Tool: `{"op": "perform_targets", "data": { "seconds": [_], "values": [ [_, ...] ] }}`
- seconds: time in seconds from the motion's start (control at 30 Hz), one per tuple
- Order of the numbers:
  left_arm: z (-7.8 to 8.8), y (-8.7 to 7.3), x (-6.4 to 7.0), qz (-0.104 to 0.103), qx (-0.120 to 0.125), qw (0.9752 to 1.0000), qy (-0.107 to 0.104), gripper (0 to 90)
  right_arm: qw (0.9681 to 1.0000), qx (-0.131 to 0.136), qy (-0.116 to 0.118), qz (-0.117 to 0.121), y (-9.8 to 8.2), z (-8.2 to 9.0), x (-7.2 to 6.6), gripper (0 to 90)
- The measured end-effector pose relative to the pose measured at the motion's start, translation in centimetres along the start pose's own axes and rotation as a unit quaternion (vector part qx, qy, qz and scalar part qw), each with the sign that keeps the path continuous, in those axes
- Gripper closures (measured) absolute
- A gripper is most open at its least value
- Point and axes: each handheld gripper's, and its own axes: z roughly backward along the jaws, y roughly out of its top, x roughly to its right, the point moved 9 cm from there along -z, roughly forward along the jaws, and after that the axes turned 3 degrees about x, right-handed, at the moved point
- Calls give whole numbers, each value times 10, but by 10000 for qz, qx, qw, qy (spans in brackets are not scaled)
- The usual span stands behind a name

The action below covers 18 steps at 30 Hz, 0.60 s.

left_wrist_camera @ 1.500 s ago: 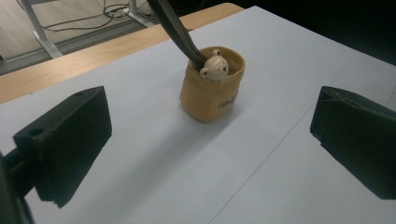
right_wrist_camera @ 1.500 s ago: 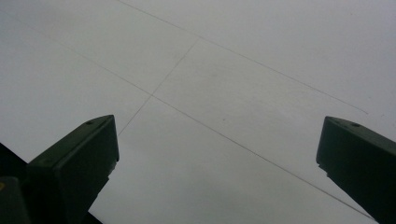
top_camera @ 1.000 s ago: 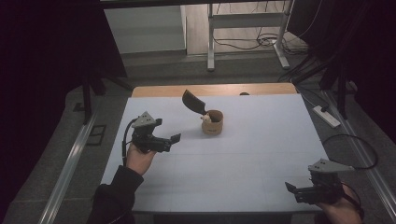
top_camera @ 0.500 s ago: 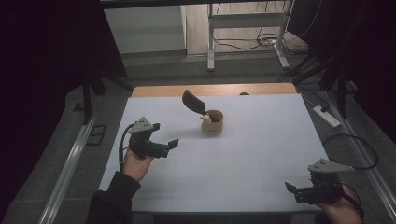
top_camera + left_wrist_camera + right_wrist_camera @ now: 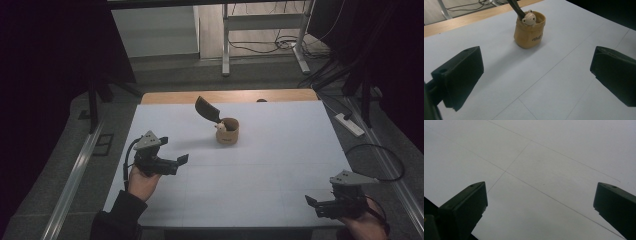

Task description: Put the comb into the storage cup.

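On the white bench (image 5: 260, 170), two tools are hovering with a tan pouch between and beyond them.
Left tool (image 5: 181, 161) is gaping wide, released, aimed toward the tan pouch (image 5: 530, 30) at mid-bench, well apart; right tool (image 5: 311, 202), also spread open and empty, is hanging near the front edge. A small bear figure (image 5: 529, 18) and a dark utensil (image 5: 206, 109) are sitting in the pouch.

White-topped table (image 5: 280, 170), tan pouch (image 5: 228, 134) standing on it
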Motion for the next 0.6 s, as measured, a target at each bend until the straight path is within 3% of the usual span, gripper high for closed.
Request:
{"op": "perform_targets", "data": {
  "seconds": [0.6],
  "values": [
    [16, -11, 6, -35, -32, 9999, 146, 0, 10000, 13, -12, -1, 0, 0, 0, 0]
  ]
}}
